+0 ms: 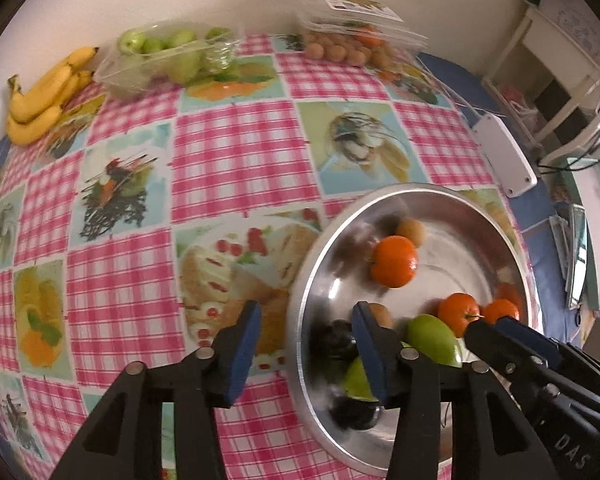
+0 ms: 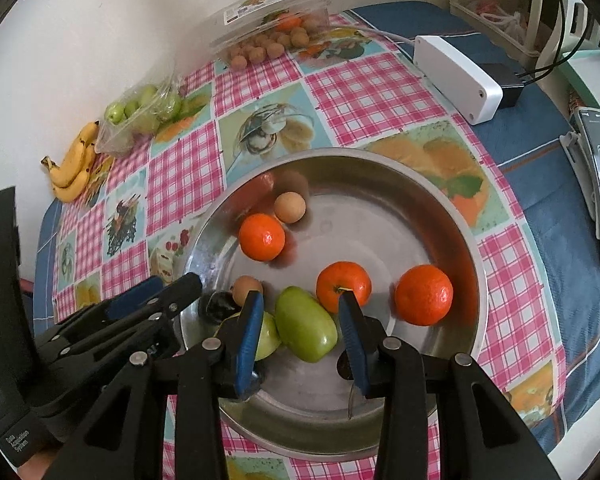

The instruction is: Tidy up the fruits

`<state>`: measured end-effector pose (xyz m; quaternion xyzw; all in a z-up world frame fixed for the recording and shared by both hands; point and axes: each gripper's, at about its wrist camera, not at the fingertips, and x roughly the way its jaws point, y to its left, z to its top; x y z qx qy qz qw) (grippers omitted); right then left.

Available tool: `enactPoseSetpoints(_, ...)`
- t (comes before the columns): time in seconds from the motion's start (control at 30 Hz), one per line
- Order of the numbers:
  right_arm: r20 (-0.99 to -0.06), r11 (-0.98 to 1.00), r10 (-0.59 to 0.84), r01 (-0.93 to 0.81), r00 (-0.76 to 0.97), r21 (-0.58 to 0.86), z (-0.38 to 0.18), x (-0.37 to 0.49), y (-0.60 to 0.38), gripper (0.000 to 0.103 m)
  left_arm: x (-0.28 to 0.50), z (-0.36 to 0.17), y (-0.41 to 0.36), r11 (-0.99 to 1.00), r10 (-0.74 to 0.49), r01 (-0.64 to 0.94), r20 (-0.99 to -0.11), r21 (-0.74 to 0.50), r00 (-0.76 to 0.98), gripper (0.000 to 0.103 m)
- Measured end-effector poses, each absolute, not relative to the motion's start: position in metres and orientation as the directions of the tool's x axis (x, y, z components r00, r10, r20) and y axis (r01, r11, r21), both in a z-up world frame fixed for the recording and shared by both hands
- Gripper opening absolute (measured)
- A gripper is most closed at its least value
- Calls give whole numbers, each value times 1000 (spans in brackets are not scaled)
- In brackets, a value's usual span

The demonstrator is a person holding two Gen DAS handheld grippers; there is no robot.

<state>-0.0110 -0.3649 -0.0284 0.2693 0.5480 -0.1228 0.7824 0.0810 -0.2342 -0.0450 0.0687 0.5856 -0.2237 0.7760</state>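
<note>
Surface with checked cloth carries everything; risk list runs big to small. Steel bowl sits near the front edge, and the left claw straddles its rim, one pad outside over the cloth, one inside by a green pear. Any sideways shove there probably tips or slides the bowl, and loose fruit rolls.

Bananas, the tub of green fruit and the lidded box of small brown fruit sit far back by the wall, well apart from the bowl; reaching over could likely drag a claw through the bowl.

Inside the bowl: three oranges, two small tan fruits, dark plums, two green pears. Right claw hangs apart over the long green pear, pads either side, not pressing. Pear is smooth and tapered, so a squeeze off-centre may squirt it out against the orange touching it.

Left claw is apart too, nothing between its pads. Both claws crowd the same side of the bowl, so a clash looks possible.
</note>
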Motion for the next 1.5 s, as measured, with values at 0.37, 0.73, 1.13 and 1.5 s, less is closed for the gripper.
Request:
enactPoseSetpoints(0.37, -933, 807, 92, 522, 348, 275, -36, -11, -371, 53, 87, -59, -207, 943, -162, 323, -960, -82, 228, 82)
enactPoseSetpoints(0.73, -941, 795, 81, 548, 328, 260, -43, -11, -371, 67, 89, -62, -194, 959, -107, 281, -960, -32, 258, 103)
enactPoseSetpoints(1.13, -949, 802, 67, 549, 307, 234, -45, -9, -370, 101, 94, -57, -182, 973, -91, 232, -949, -20, 301, 103)
enactPoseSetpoints(1.5, -956, 857, 16, 489, 292, 164, -42, -5, -360, 101, 85, -52, -173, 973, -96, 232, -937, -16, 337, 103)
